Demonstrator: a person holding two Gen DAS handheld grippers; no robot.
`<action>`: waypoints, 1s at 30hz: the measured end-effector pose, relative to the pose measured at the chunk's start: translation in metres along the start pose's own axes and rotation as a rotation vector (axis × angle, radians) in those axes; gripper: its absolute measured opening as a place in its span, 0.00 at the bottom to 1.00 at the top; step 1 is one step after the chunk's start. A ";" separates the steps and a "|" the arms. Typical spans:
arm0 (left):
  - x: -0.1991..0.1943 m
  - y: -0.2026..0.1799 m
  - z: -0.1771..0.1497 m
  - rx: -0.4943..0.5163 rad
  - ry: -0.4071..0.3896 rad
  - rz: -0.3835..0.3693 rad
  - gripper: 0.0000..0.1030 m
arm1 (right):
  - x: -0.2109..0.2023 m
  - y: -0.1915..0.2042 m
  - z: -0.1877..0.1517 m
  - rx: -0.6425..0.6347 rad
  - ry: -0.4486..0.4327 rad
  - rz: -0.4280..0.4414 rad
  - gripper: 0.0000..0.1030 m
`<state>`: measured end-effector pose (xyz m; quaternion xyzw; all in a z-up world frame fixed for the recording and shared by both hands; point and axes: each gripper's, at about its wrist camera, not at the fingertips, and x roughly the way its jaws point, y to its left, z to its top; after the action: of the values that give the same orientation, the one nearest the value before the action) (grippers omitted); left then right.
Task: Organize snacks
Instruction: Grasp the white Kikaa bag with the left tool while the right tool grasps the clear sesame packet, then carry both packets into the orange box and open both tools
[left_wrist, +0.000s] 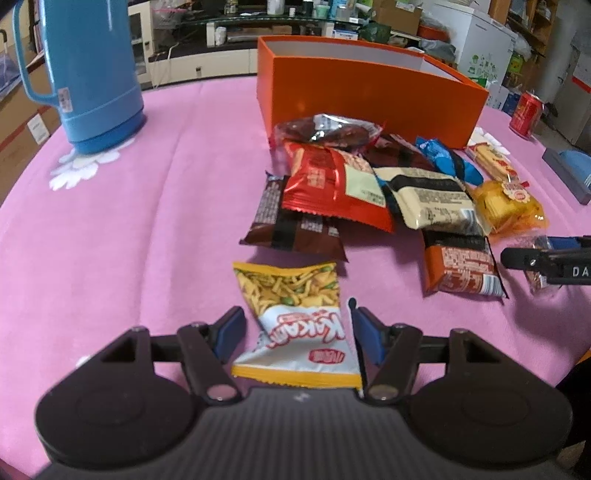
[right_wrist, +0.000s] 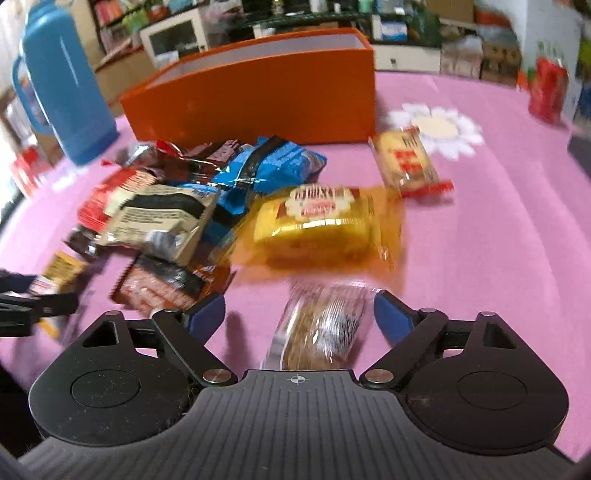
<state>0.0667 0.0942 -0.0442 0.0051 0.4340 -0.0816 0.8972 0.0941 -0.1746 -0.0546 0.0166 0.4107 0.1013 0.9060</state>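
The left gripper (left_wrist: 297, 334) stands open over the pink tablecloth (left_wrist: 129, 221), and the yellow noodle-snack packet (left_wrist: 295, 325) lies flat between its blue pads, seemingly touching neither. The right gripper (right_wrist: 299, 314) is open too, a clear-wrapped brown snack (right_wrist: 321, 328) lying between its fingers, blurred, with gaps on both sides. Beyond both, the heap of snack packets (left_wrist: 369, 192) lies just near of the orange box (left_wrist: 369, 92), with a blue thermos (left_wrist: 85, 74) far left

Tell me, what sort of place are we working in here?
Probably a home room doubling as storage: a table under a pink flowered cloth, a blue thermos, and behind the orange box cluttered shelves and stacked cartons.
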 end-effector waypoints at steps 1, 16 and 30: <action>0.000 0.000 0.000 0.005 0.000 0.001 0.64 | -0.002 0.000 -0.002 0.006 -0.005 -0.003 0.70; 0.005 -0.007 0.001 0.015 -0.011 0.049 0.65 | -0.014 0.006 -0.024 -0.075 -0.043 -0.068 0.69; 0.001 -0.004 0.000 -0.008 -0.028 0.042 0.42 | -0.018 0.011 -0.024 -0.091 -0.075 -0.066 0.13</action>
<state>0.0672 0.0904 -0.0447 0.0095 0.4215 -0.0612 0.9047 0.0621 -0.1690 -0.0559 -0.0342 0.3718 0.0894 0.9234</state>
